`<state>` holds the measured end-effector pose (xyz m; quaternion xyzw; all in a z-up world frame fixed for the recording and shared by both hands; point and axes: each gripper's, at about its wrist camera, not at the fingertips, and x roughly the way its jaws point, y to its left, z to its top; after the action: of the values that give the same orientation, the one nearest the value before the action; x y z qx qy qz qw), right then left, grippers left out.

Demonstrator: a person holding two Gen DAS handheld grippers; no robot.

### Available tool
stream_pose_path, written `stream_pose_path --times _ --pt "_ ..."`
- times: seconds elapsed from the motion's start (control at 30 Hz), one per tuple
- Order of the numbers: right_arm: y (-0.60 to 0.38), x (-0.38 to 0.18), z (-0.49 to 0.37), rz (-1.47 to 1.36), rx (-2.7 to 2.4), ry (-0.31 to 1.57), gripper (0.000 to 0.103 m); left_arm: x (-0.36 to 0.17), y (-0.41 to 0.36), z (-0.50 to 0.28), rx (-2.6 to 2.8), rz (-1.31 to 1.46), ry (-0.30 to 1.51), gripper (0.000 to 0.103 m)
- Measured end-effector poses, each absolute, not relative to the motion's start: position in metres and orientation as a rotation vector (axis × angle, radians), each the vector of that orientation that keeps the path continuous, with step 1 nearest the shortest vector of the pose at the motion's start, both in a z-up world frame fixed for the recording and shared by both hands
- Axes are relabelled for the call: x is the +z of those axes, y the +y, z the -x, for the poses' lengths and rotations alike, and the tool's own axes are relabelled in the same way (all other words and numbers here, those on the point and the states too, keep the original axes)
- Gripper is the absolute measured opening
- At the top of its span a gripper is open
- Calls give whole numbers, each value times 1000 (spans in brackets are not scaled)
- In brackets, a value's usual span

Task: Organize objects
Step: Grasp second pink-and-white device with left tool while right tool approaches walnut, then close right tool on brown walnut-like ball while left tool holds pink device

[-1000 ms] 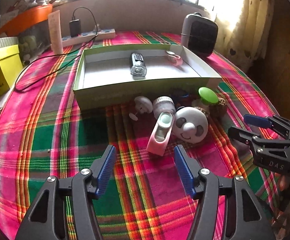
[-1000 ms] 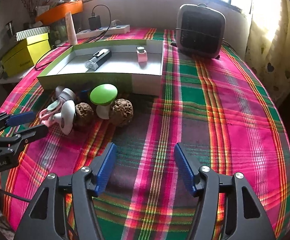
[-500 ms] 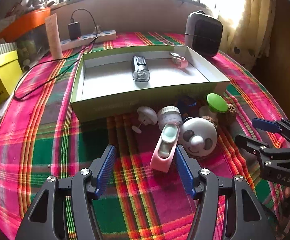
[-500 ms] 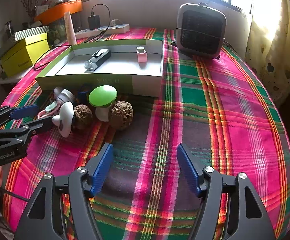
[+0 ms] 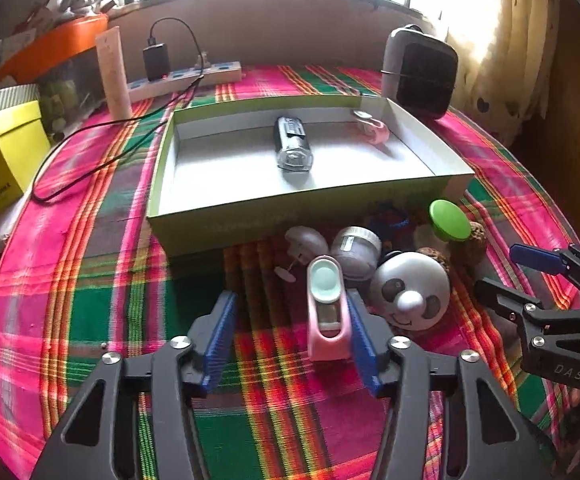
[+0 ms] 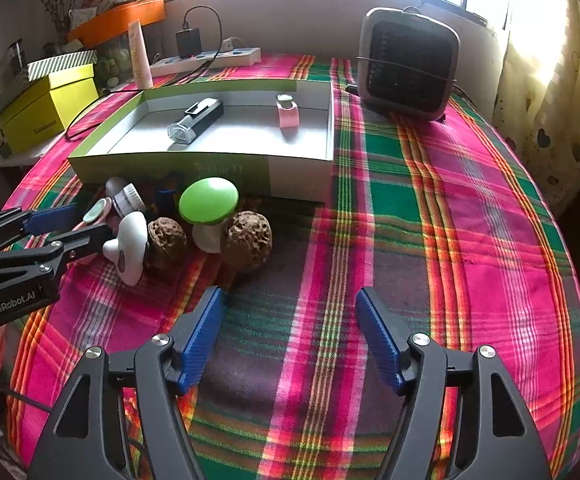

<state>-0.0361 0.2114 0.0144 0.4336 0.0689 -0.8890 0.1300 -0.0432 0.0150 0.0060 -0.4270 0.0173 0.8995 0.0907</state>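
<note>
Jaws just closing around pink case (image 5: 325, 316).

2 close downward wrist views, shared box (image 5: 290, 208)

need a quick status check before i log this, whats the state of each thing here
left gripper: jaws just been closing, pink case between them, one pad touching
right gripper: open, nothing between the jaws
pink case: lying on the cloth
green box: open, lidless
flashlight: lying in the box
charger: plugged into the power strip
</note>
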Motion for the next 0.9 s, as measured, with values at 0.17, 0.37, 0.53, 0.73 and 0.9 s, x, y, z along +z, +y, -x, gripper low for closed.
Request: stream_pose_path --times 0.17,0.37,0.53,0.73,0.9 --pt "206 15 43 -1255 -2562 213 68 6 9 42 2687 1270 30 35" --pt "201 15 51 -1248 -2549 224 68 6 2 40 2697 1274 9 27" --pt "198 16 57 -1246 -2547 228 68 6 -2 39 2701 1276 -4 25" --pt "197 16 59 -1241 -2545 228 67 6 -5 39 2704 1276 -21 25" --pt "197 17 58 -1230 -2551 224 54 6 -5 39 2703 1276 -20 25"
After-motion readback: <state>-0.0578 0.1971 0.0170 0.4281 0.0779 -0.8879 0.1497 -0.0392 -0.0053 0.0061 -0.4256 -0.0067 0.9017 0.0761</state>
